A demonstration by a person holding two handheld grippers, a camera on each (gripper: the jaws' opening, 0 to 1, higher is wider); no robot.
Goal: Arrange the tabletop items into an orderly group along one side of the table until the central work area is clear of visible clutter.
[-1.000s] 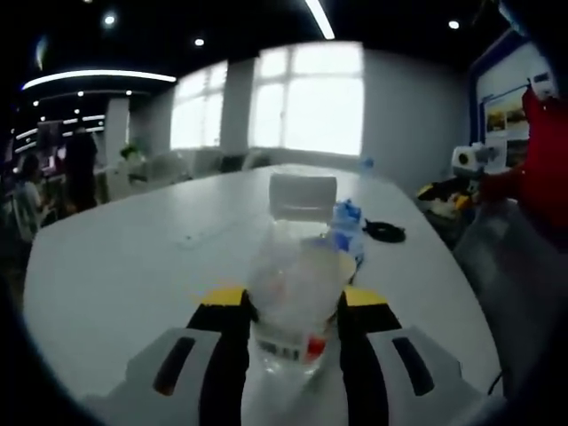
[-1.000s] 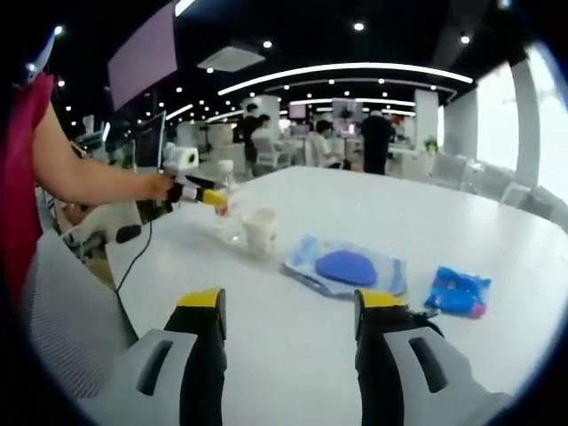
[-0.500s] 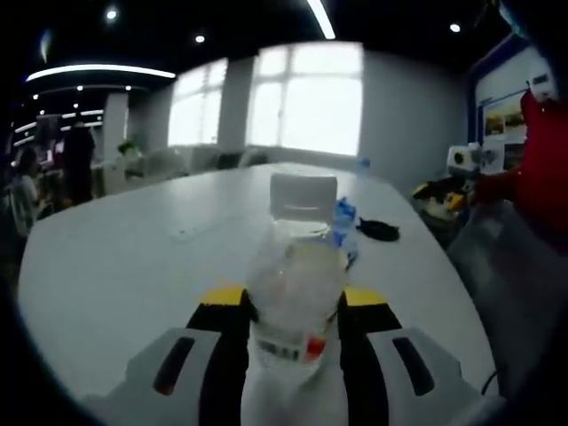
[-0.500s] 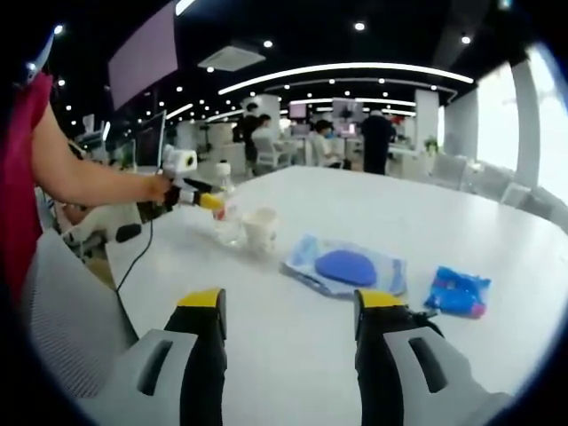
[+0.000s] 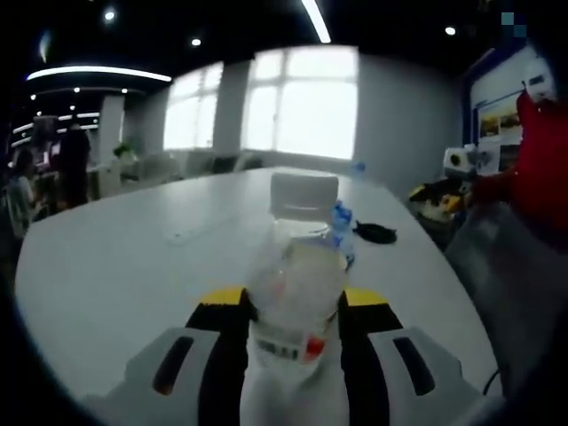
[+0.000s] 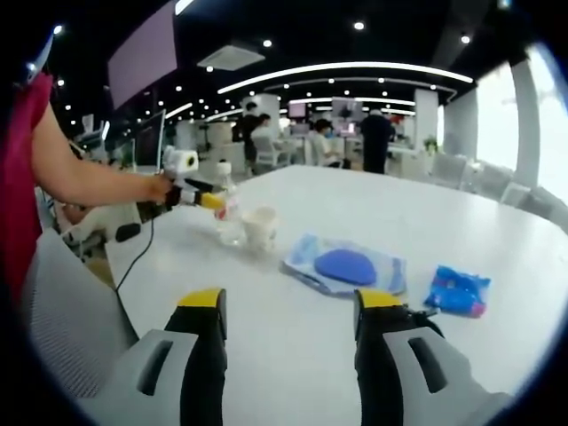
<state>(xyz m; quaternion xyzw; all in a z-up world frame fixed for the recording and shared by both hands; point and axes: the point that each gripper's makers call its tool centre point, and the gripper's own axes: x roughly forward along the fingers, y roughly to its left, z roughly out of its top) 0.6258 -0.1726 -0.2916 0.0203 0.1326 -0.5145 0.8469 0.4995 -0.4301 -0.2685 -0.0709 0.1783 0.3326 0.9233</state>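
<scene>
white table (image 6: 373, 222), open office behind. clear bottle (image 5: 295, 284), white cap, is clamped between the jaws of the left gripper (image 5: 293, 311), near the table edge beside a paper cup (image 6: 260, 230). right gripper (image 6: 288, 311) is held with jaws wide apart, nothing gripped. blue-disc pouch (image 6: 347, 267) and blue packet (image 6: 459, 291) are laid ahead.

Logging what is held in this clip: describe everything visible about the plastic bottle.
The plastic bottle is clear, with a white cap and a white label marked with a bit of red low on its body. It stands upright, clamped between the jaws of the left gripper. In the right gripper view it stands next to a paper cup near the table's edge.
</scene>
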